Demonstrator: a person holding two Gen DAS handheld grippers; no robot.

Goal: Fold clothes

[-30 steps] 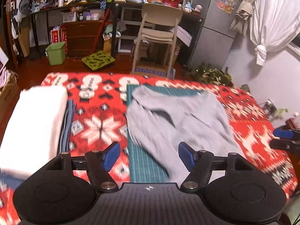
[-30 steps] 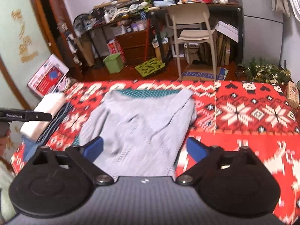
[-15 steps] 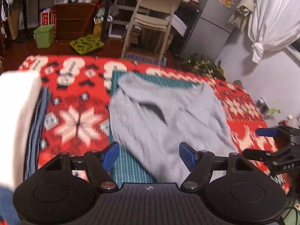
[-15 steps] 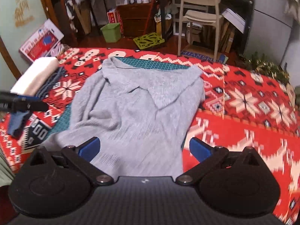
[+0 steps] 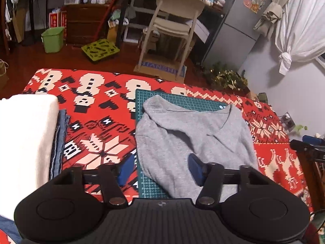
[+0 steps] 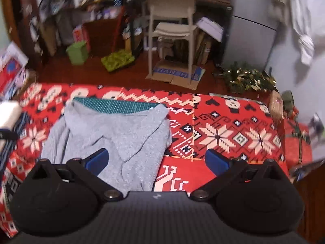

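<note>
A grey sweater (image 5: 193, 138) lies partly folded and rumpled on a green cutting mat (image 5: 182, 99) over a red patterned cloth (image 5: 97, 109). My left gripper (image 5: 160, 169) hovers over the sweater's near left edge. Its jaws are closing, with the grey fabric and a strip of mat between the blue pads, which do not press on it. In the right wrist view the sweater (image 6: 113, 132) sits left of centre. My right gripper (image 6: 156, 161) stands wide open above the sweater's near right edge, and it also shows at the right border of the left wrist view (image 5: 310, 142).
A folded white garment (image 5: 24, 138) lies on folded denim (image 5: 59, 142) at the cloth's left end. Beyond the far edge stand a beige chair (image 5: 172, 20), a green bin (image 5: 52, 38), a fridge (image 5: 233, 20) and a cluttered desk. The cloth right of the sweater (image 6: 223, 134) is bare.
The left gripper's jaws have narrowed and it has moved in over the sweater's left edge. The right gripper has shifted right and tipped up, so the sweater now sits lower left in its view.
</note>
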